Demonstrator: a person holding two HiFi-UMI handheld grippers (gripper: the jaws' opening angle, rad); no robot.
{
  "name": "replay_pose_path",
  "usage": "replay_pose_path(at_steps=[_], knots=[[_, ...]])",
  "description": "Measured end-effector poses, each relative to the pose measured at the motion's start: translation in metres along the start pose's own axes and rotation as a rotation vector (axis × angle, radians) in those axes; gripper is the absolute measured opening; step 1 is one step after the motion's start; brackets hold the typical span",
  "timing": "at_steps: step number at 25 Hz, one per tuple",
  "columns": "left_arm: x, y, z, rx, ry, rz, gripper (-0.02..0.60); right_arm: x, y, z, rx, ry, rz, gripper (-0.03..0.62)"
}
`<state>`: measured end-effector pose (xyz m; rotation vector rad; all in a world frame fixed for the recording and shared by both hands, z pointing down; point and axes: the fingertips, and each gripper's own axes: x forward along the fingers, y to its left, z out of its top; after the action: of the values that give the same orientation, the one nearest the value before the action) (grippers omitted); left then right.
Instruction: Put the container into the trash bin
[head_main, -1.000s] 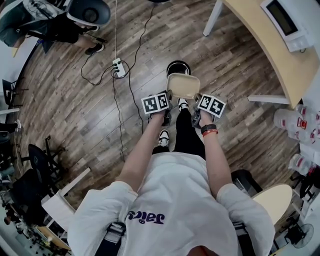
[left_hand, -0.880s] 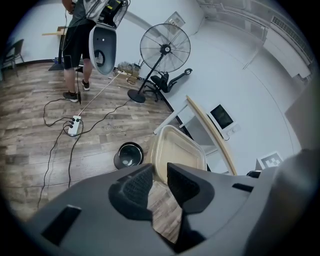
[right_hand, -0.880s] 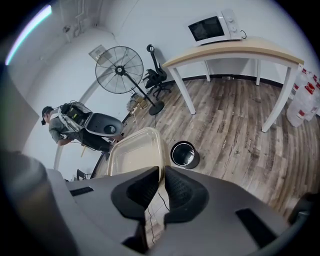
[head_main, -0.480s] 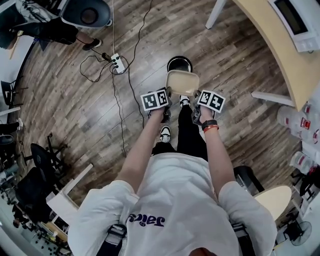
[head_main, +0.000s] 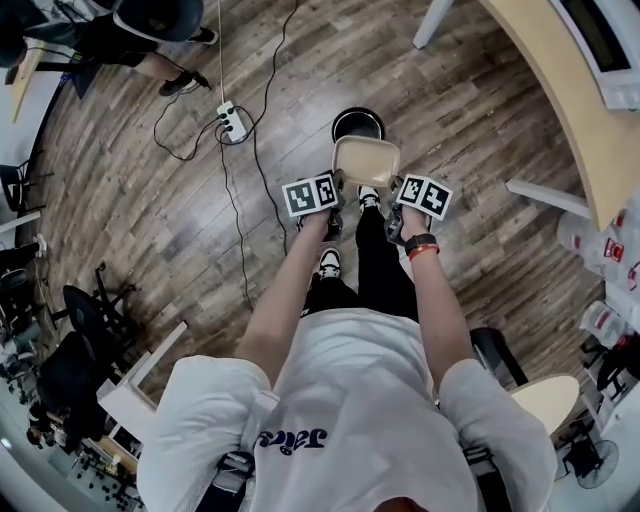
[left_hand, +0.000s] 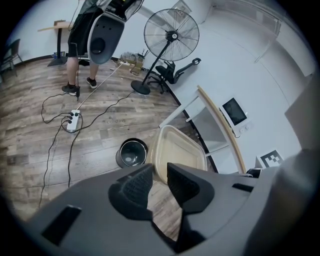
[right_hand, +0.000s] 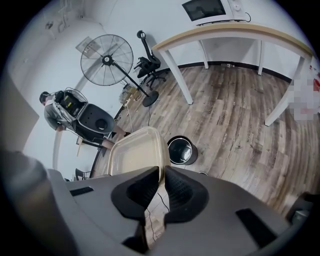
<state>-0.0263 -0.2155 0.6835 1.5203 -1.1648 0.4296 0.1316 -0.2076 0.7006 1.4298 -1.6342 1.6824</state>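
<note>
A beige rectangular container (head_main: 366, 161) is held in the air between both grippers, just short of a small round black trash bin (head_main: 357, 124) on the floor. My left gripper (head_main: 337, 190) is shut on the container's left rim (left_hand: 159, 167). My right gripper (head_main: 393, 195) is shut on its right rim (right_hand: 161, 165). In the left gripper view the trash bin (left_hand: 131, 152) stands just left of the container (left_hand: 180, 152). The right gripper view has the trash bin (right_hand: 182, 149) to the right of the container (right_hand: 136, 152). Both grippers point steeply down.
A power strip (head_main: 231, 121) with cables lies on the wooden floor to the left of the bin. A curved table (head_main: 560, 100) with white legs stands to the right. Another person (head_main: 150, 40) stands at the far left. A standing fan (left_hand: 167, 40) is beyond.
Both grippers and the container have sunk and moved a little toward the bin. The grips are unchanged.
</note>
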Motion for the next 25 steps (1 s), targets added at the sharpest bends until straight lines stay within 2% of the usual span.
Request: replay_pose_path(at_steps=[13,25], knots=[[0.065,0.023,0.021,-0.055,0.015,0.029,0.103,0.065,-0.018,0.037,-0.047,0.063,-0.012,0.052],[0.131,0.068,0.038,-0.062,0.009,0.056,0.103,0.144,-0.029,0.058,-0.112,0.111,-0.013,0.051]])
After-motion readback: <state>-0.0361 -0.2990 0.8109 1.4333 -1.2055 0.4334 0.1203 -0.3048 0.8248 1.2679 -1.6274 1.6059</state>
